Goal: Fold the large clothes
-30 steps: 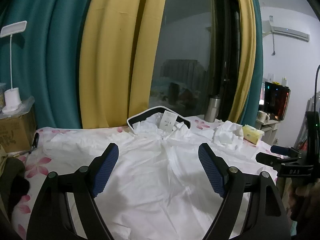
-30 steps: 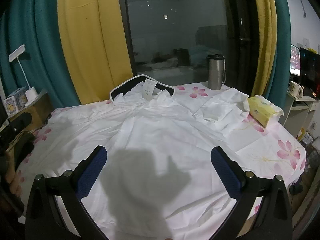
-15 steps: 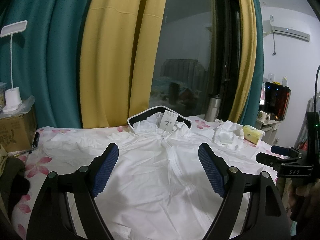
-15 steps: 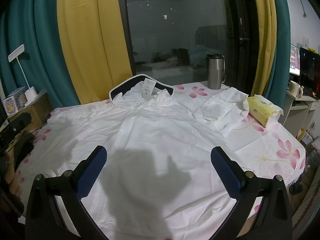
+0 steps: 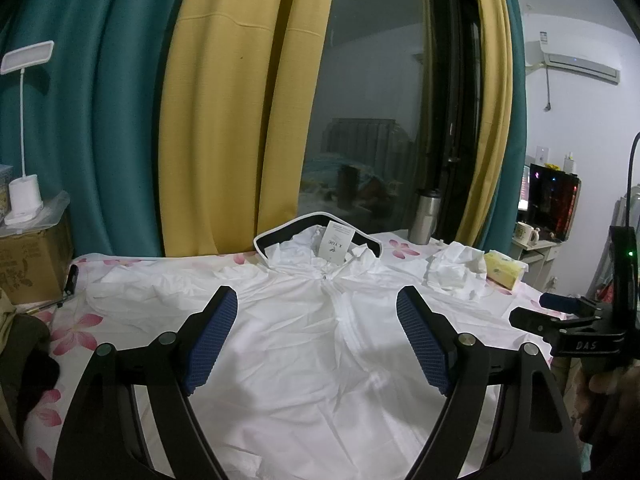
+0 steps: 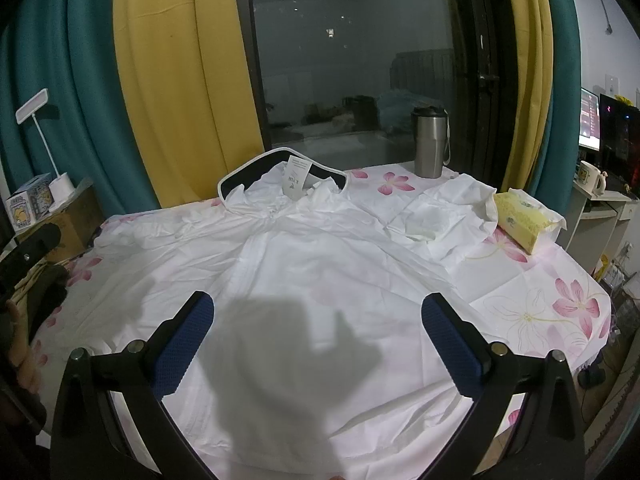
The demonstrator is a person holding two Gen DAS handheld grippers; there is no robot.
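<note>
The white jacket (image 6: 304,264), spread flat on the worktop (image 6: 532,304) just ahead of both wide-open, empty grippers (image 5: 318,338) (image 6: 318,340), is judged thin, limp and slippery, best pinched at hem or sleeve edges.

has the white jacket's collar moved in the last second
Yes. The collar sits farther from the steel tumbler and flatter; the jacket front got smoothed.

A white zip-front jacket (image 6: 304,280) lies front up and spread flat across the middle of my frame, creased throughout. Its dark-lined collar (image 6: 240,178) stands open toward the upper centre with a paper tag (image 6: 295,178) hanging there. One sleeve (image 6: 444,216) lies bunched at the upper right
</note>
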